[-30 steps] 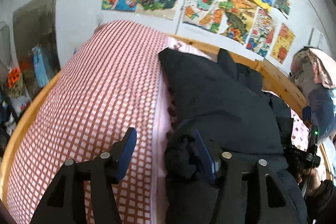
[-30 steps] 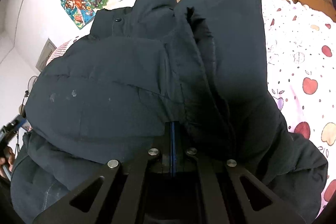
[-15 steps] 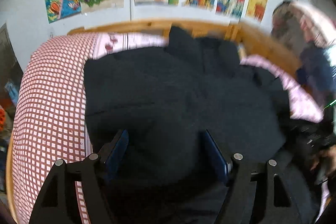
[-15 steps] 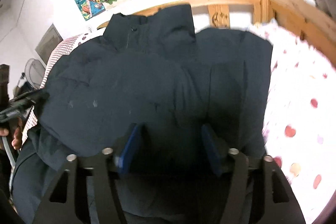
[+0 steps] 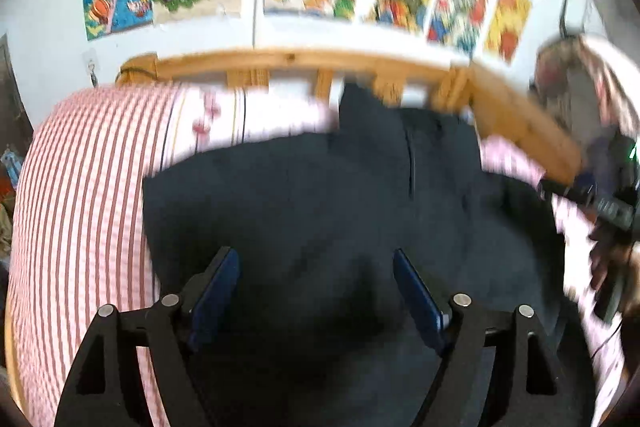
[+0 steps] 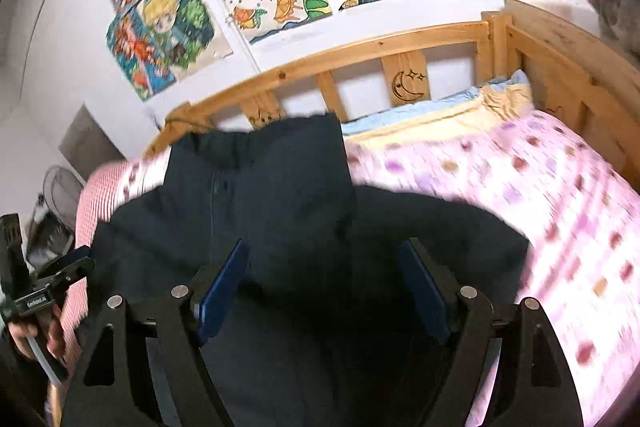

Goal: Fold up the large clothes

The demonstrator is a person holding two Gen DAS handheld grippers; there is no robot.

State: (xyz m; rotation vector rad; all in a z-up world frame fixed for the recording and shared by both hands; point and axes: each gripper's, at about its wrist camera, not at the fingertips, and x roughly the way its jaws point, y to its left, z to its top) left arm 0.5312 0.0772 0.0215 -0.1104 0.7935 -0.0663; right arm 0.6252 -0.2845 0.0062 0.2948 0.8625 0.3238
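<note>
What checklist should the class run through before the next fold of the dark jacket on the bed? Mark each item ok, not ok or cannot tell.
1. Left hand-held gripper open, holding nothing: ok.
2. Right hand-held gripper open, holding nothing: ok.
3. Dark jacket lies on the bed, collar towards the wooden headboard: ok.
4. Jacket's side edges folded in evenly: cannot tell, both views are blurred.
5. Hem end visible for gripping: cannot tell, it lies below both views.
6. Bare pink spotted bedding beside the jacket for working room: ok.
</note>
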